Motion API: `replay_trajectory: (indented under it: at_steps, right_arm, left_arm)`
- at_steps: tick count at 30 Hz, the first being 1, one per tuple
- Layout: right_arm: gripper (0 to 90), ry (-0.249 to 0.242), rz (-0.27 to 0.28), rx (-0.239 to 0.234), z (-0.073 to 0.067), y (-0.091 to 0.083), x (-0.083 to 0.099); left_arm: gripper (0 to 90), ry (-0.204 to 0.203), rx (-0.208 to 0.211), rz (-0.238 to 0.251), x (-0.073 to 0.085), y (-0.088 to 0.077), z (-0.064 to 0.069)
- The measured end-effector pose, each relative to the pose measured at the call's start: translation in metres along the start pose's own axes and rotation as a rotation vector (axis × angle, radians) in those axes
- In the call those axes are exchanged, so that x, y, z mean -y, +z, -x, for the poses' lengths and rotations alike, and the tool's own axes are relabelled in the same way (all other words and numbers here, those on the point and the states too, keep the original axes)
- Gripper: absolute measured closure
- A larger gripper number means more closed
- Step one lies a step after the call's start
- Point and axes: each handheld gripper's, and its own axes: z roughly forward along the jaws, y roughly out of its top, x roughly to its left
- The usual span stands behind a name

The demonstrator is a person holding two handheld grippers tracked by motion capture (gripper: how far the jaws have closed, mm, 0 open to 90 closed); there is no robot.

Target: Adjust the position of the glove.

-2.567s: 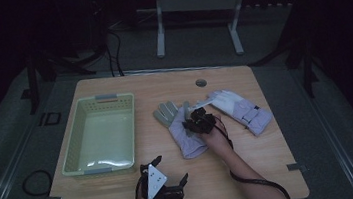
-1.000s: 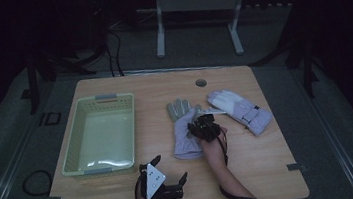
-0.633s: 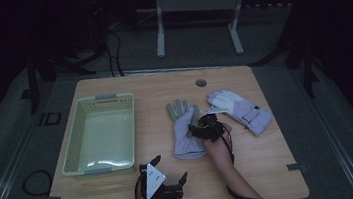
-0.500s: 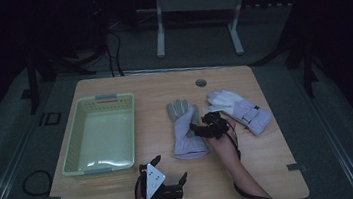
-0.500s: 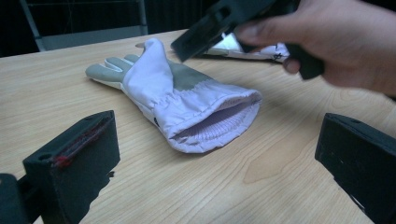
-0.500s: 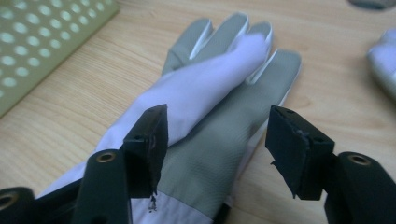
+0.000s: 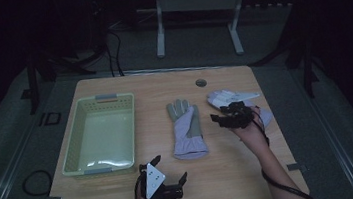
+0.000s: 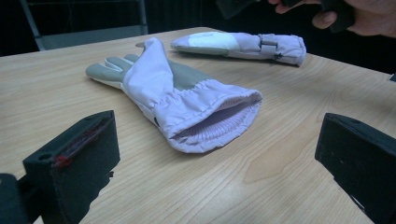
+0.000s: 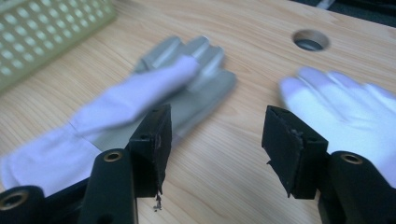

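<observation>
From the high view, a pale green basket [image 7: 99, 134] is seen on the left half of the surface [image 7: 233, 173], with a round hole [image 7: 201, 82] near the far edge. A grey-palmed glove [image 7: 187, 128] lies at the middle, its long axis running from near edge to far edge, fingers toward the far edge and cuff toward the near edge. A second white glove [image 7: 229, 97] lies near the right edge, partly covered by the right hand-held gripper [image 7: 230, 115], which is held above it on an outstretched forearm; its jaws are spread with nothing between them, having just been opening and then closing slightly. The left hand-held gripper [image 7: 169, 173] is rested at the near edge.

In the left gripper view, the left hand-held gripper's jaws are spread wide and empty, the open cuff of the grey-palmed glove [image 8: 173, 98] facing them; the white glove [image 8: 243, 45] lies beyond, crosswise.

In the right gripper view, blurred by motion, both jaws are set apart over bare wood between the grey-palmed glove [image 9: 140, 107] and the white glove [image 9: 345, 102], with the basket [image 9: 42, 32] at the upper left.
</observation>
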Motion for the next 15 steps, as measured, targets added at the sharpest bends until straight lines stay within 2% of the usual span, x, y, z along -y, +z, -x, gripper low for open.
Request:
replay_trajectory:
  at_steps: [2,7,10,12,15]
  right_arm:
    - [43.6,-0.024,-0.013,0.015,0.010,-0.006,0.002]
    - [48.1,-0.033,-0.028,0.039,0.037,-0.018,0.006]
    - [49.2,-0.030,-0.031,0.059,0.054,-0.024,0.005]
    - [49.4,-0.009,-0.034,0.052,0.065,-0.027,0.005]
    - [48.6,0.005,-0.041,0.065,0.079,-0.030,0.005]
  left_arm:
    - [0.0,0.002,0.000,0.000,0.000,0.000,0.000]
    - [0.0,-0.002,-0.004,0.000,0.000,0.000,0.000]
    - [0.0,-0.008,-0.006,0.002,0.000,0.000,0.000]
    - [0.0,-0.008,-0.006,0.004,0.000,0.000,0.000]
    - [0.0,-0.007,-0.006,0.004,0.000,0.000,0.000]
